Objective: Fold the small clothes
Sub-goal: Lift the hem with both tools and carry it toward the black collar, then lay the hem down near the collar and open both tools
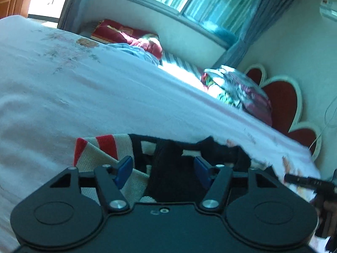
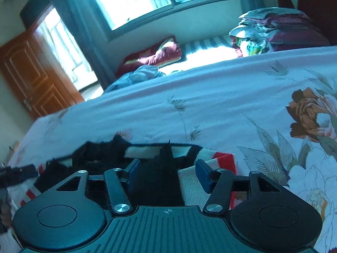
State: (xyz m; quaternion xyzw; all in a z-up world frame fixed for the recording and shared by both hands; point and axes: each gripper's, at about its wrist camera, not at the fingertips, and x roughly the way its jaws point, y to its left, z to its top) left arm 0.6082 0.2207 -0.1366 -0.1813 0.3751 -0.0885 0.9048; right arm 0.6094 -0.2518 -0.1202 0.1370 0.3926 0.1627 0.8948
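A small knit garment, cream with red stripes and black trim, lies on the pale floral bedspread. My left gripper is open just above it, blue pads either side of its black part. In the right wrist view the same garment lies under my right gripper, which is open, with the black and cream knit between its blue pads. The other gripper's black tip shows at the right edge of the left view and at the left edge of the right view.
A stack of folded bedding sits at the far side by a red heart-shaped headboard. A red pillow and blue cloth lie by the window. A wooden door stands at the left.
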